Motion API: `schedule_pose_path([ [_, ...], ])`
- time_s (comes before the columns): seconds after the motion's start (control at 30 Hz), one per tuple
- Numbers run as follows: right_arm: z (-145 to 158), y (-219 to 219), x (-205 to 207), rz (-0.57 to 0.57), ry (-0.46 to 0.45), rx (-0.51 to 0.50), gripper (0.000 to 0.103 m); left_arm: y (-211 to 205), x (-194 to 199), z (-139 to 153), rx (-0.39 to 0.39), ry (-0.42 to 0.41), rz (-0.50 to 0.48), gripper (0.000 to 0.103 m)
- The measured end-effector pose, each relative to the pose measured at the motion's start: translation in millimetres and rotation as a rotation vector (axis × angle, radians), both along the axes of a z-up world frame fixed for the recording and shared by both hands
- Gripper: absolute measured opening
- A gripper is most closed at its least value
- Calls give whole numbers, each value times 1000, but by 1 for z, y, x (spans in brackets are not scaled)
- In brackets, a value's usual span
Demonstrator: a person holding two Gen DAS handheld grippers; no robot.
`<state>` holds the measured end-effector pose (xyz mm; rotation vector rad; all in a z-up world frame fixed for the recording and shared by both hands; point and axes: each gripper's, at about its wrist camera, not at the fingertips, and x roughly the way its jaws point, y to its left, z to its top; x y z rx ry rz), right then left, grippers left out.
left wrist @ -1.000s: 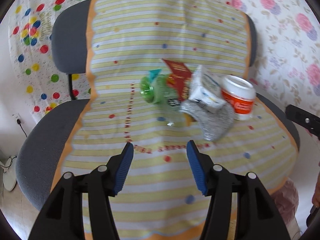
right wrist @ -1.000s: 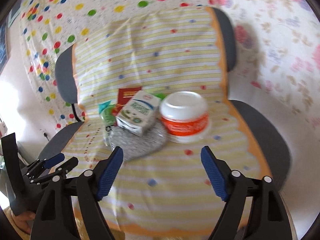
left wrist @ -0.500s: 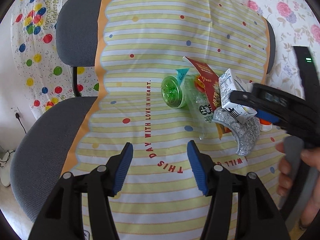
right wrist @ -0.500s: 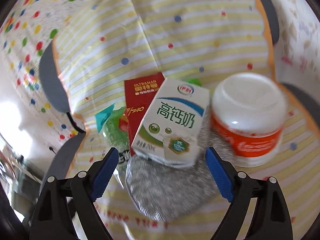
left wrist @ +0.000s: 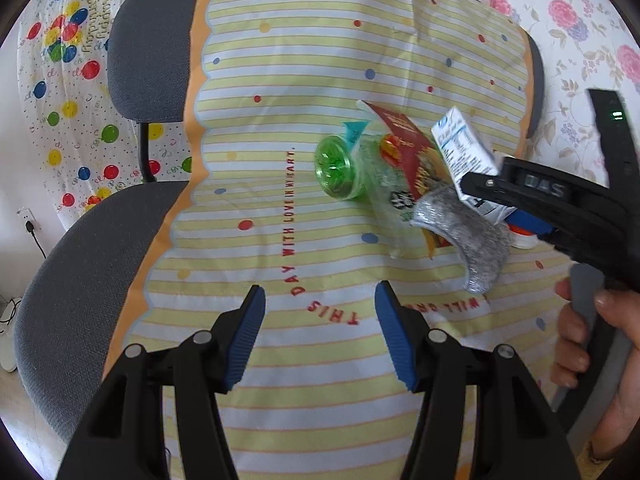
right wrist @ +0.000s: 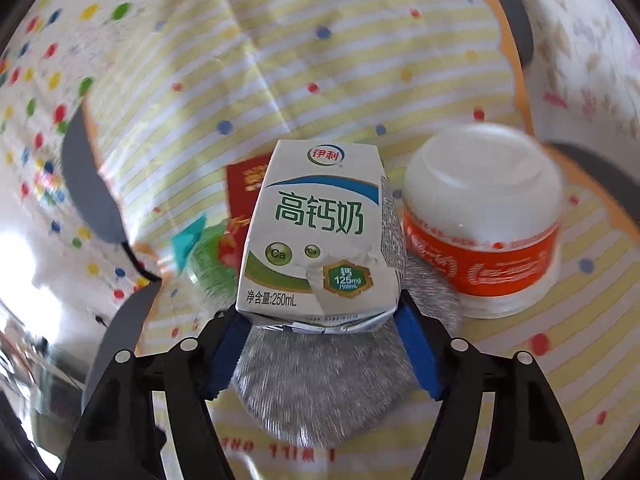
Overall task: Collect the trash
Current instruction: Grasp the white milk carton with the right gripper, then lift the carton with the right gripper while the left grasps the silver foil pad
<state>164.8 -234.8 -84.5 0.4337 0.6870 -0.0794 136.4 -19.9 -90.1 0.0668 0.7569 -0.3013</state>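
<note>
Your right gripper (right wrist: pixel 322 330) had its blue pads pressed against both lower sides of the milk carton (right wrist: pixel 320 232), which stood tilted over a silvery foil pouch (right wrist: pixel 324 392) directly beneath the fingers. Just right of the carton sat the white tub with the orange band (right wrist: pixel 482 220); to its left lay a red packet (right wrist: pixel 242 184) and a green bottle (right wrist: pixel 210 258). Your left gripper (left wrist: pixel 320 332) hung wide apart and empty above the striped cloth (left wrist: pixel 320 40), the pile ahead and to its right.
</note>
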Motion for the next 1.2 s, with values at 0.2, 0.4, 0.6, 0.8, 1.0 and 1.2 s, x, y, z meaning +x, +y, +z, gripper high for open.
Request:
schedule_pose_path([
  [0.2, 25, -28, -70, -15, -59, -109, 69, -24, -13, 6, -24, 3, -84, 56],
  [0.4, 27, -53, -129, -74, -57, -276, 69, -56, -11, 8, -101, 40, -163, 55],
  [0.6, 7, -75, -145, -78, -22, -247, 69, -79, 9, 2, -180, 101, -170, 51],
  [0.8, 2, -81, -147, -65, -31, -233, 69, -91, 30, -15, -199, 190, -133, 44],
  [1.0, 0, -81, -154, -63, -28, -247, 69, -97, 29, -16, -232, 182, -146, 14],
  [1.2, 7, -79, -165, -75, -46, -253, 69, -99, -20, 23, -218, -35, -261, 4],
])
